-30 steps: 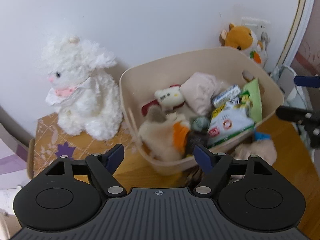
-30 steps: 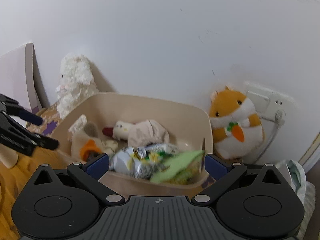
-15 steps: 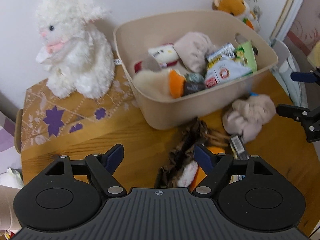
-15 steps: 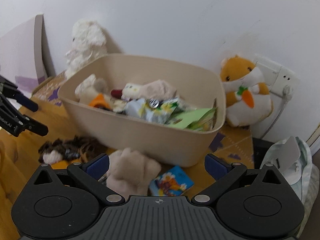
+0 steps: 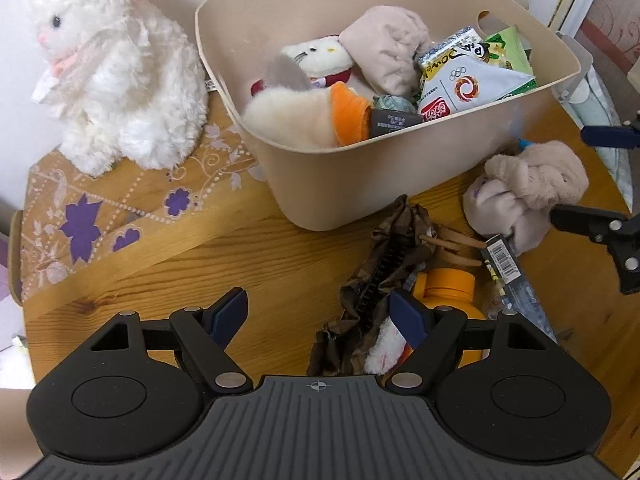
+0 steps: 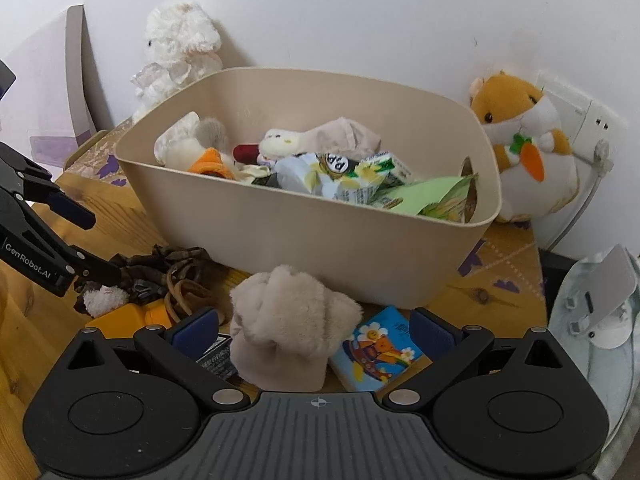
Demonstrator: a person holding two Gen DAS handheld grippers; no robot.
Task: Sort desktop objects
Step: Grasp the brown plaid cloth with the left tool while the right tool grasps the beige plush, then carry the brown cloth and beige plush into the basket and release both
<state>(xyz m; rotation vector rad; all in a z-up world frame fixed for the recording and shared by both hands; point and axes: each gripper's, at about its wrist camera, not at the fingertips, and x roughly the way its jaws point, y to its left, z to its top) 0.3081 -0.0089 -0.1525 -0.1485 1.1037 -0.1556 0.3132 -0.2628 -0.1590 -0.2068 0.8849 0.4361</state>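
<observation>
A beige bin [image 5: 360,184] [image 6: 320,240] on the wooden table holds several plush toys and snack packets. In front of it lie a brown camouflage pouch [image 5: 384,264] [image 6: 160,268], an orange bottle [image 5: 448,292], a beige plush [image 5: 528,188] [image 6: 288,320], a dark barcoded packet [image 5: 504,264] and a small picture book [image 6: 376,348]. My left gripper [image 5: 320,316] is open above the table, its right finger over the pouch. My right gripper [image 6: 316,328] is open, with the beige plush between its fingers.
A white plush rabbit [image 5: 116,64] sits on a patterned box [image 5: 100,216] left of the bin. An orange hamster plush [image 6: 524,140] leans on the wall by a socket. A white stand [image 6: 600,300] is at the right.
Both grippers dropped lower and pulled back from the bin. The table items in front of the bin came into view. Both stayed open.
</observation>
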